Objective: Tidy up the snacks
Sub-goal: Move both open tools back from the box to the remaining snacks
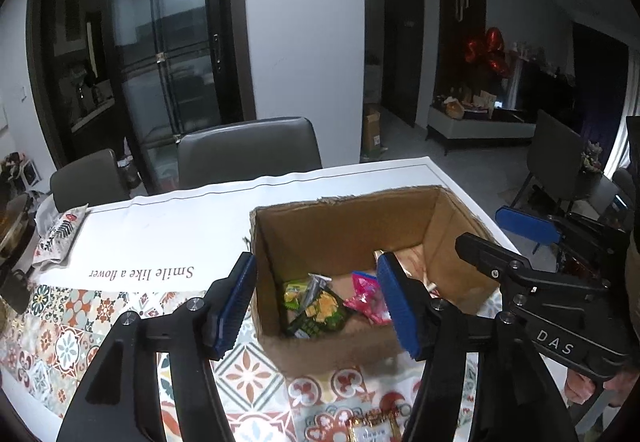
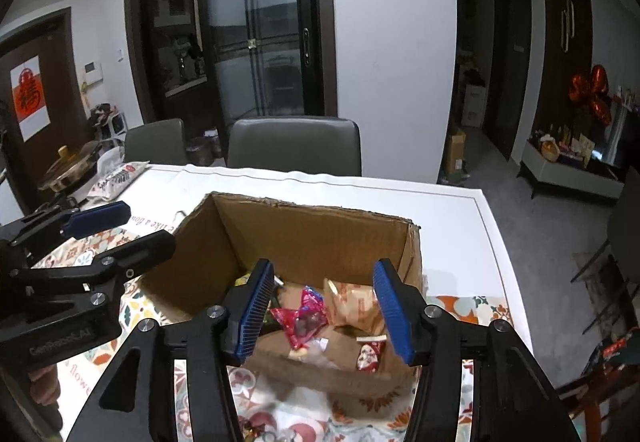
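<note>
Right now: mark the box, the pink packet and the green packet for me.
box (image 1: 340,226): left wrist view, inside of the far wall.
pink packet (image 2: 304,316): right wrist view, middle of the wrapper.
green packet (image 1: 320,312): left wrist view, middle of the front face.

Two fisheye views, each mounted on a handheld gripper, looked forward and downward along its two blue-padded fingers; both sat close above an open cardboard box (image 1: 344,226) on a white table (image 1: 224,202); the left wrist view looked from the box's near left side, with the right gripper (image 1: 480,230) at its right edge; the right wrist view looked from the near right, with the left gripper (image 2: 132,226) at its left edge; both shared the box's inside, the grey chairs (image 2: 294,146) and glass doors beyond.
</note>
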